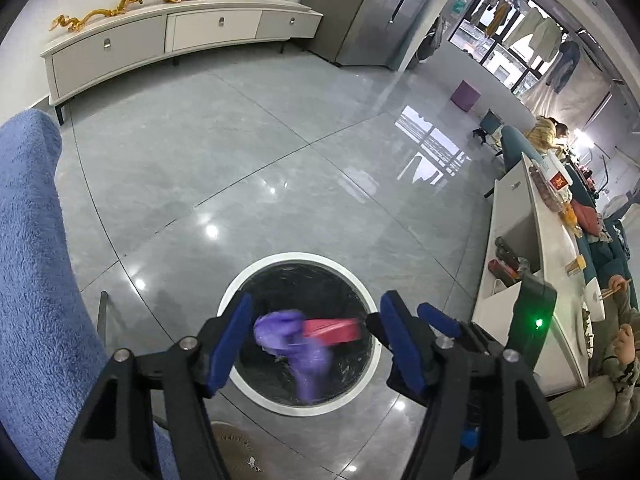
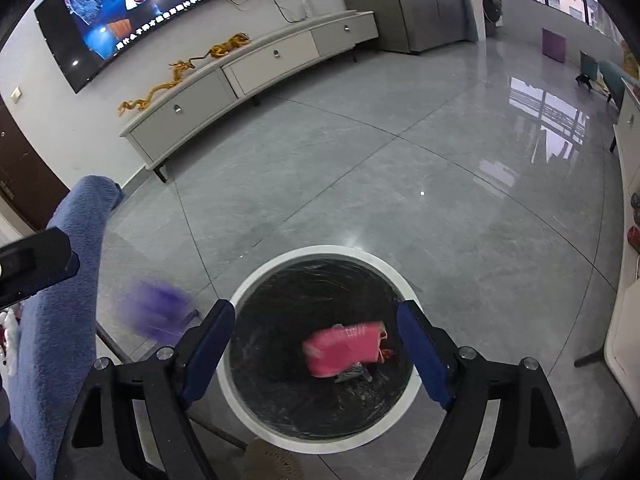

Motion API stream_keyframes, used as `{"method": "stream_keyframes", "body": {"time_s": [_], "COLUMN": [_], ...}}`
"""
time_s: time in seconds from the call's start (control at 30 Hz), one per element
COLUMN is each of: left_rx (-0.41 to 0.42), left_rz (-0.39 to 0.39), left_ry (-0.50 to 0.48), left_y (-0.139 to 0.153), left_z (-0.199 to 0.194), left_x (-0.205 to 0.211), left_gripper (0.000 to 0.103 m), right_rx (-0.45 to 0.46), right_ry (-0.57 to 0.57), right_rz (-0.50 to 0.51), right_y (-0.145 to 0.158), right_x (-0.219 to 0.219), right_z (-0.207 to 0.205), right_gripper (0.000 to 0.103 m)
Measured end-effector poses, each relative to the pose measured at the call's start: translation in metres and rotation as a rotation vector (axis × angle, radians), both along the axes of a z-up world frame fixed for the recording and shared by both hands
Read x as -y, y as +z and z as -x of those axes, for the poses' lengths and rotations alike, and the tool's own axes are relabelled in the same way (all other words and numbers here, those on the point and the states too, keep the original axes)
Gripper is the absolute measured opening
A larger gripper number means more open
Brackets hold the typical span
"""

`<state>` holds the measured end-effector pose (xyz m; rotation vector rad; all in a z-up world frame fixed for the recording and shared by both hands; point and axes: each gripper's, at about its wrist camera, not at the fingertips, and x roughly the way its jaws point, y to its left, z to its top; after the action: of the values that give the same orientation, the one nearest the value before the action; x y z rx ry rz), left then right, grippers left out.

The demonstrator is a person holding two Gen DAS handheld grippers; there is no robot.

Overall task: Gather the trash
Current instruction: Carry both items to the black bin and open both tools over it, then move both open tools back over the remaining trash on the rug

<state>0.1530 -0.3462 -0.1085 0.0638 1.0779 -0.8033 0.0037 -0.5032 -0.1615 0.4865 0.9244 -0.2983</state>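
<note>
A round white-rimmed trash bin (image 1: 352, 276) lined with a black bag stands on the floor below both grippers; it also shows in the right wrist view (image 2: 248, 280). My left gripper (image 1: 316, 340) is open above it, and a blurred purple glove (image 1: 294, 344) hangs in mid-air between its fingers over the bin. My right gripper (image 2: 316, 356) is open above the bin, with a blurred pink wrapper (image 2: 346, 346) in mid-air over the bag. The pink wrapper (image 1: 334, 329) also shows in the left wrist view. The purple glove (image 2: 156, 312) appears blurred left of the bin in the right wrist view.
A blue fleece-covered armrest (image 1: 32, 260) rises at the left. A white TV cabinet (image 1: 168, 36) stands along the far wall. A white table (image 1: 548, 240) with clutter and seated people is at the right. Grey tiled floor (image 1: 280, 140) lies beyond.
</note>
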Motion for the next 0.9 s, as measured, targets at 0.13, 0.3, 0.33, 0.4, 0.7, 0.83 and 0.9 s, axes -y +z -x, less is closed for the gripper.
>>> {"method": "stream_keyframes", "body": {"time_s": [0.13,0.3,0.33,0.4,0.7,0.83,0.9], "left_rx": [0.041,0.152,0.171,0.213,0.408,0.459,0.485], "left_rz": [-0.017,-0.053,-0.063,-0.073,-0.146,-0.148,-0.148], "left_ry": [0.004,0.05,0.065,0.106,0.325,0.406,0.436], "left_y": [0.007,0.028,0.032,0.044,0.092,0.108,0.115], "left_z": [0.008,0.021,0.023,0.025,0.056,0.074,0.086], "left_x": [-0.011,-0.043,-0.049,-0.069,-0.175,-0.214,-0.233], "left_gripper": [0.065,0.065,0.065,0.065,0.065,0.065,0.065], "right_rx": [0.0,0.041,0.049,0.074,0.207,0.271,0.299], "right_ry": [-0.006,0.007,0.012,0.027,0.172,0.242,0.271], "right_rz": [0.007,0.028,0.034,0.045,0.098,0.12,0.134], "right_y": [0.003,0.029,0.036,0.05,0.117,0.144,0.156], "right_x": [0.001,-0.014,-0.019,-0.029,-0.099,-0.132,-0.147], "right_z": [0.006,0.012,0.011,0.012,0.019,0.026,0.028], "right_gripper": [0.085,0.085,0.085,0.085,0.085,0.085,0.085]}}
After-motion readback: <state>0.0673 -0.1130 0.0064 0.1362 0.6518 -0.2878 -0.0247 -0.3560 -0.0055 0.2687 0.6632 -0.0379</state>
